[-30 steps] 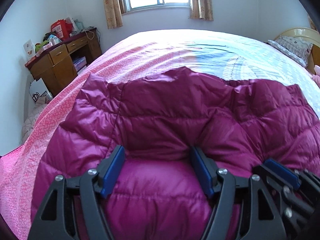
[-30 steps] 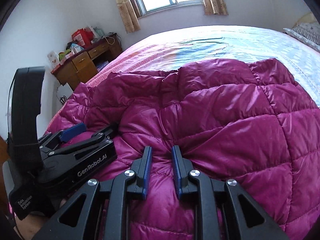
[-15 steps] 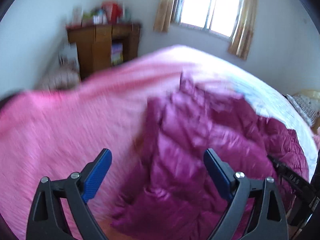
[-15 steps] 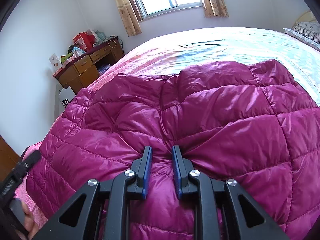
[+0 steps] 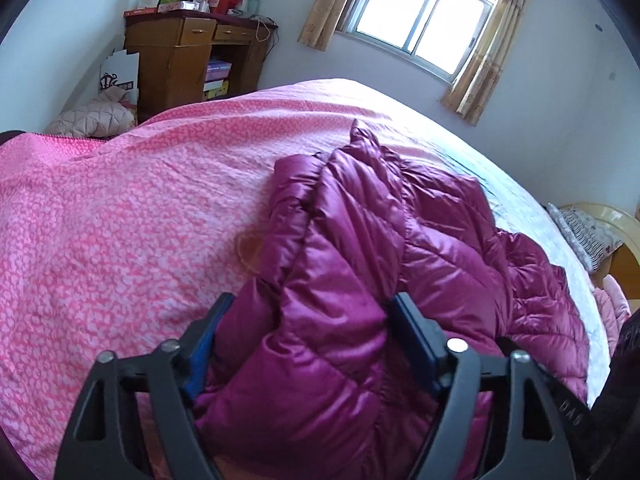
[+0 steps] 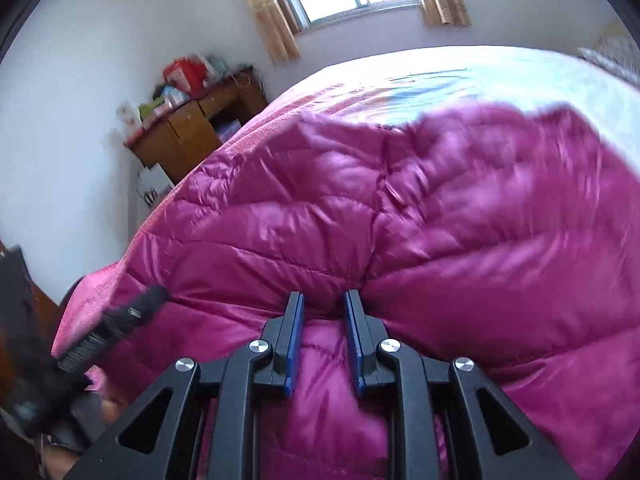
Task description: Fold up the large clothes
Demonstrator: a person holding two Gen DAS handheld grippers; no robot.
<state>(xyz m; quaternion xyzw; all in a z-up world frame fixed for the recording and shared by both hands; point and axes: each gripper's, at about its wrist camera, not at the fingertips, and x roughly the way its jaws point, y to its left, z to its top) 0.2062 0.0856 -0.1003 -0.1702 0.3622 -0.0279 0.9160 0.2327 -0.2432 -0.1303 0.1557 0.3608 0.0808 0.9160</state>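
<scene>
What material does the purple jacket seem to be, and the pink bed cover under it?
Purple jacket: probably thin nylon or polyester shell with puffy filling; it shines and is quilted in stitched sections. Pink bed cover: likely woven cotton, matte with a printed speckle pattern.

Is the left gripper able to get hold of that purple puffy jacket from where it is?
Probably yes: the left gripper already straddles a thick fold of the jacket, jaws closing, nothing in between.

Jacket (image 5: 360, 272) on bed (image 5: 120, 220); desk (image 5: 188, 64) behind, window (image 5: 424, 16) right.
</scene>
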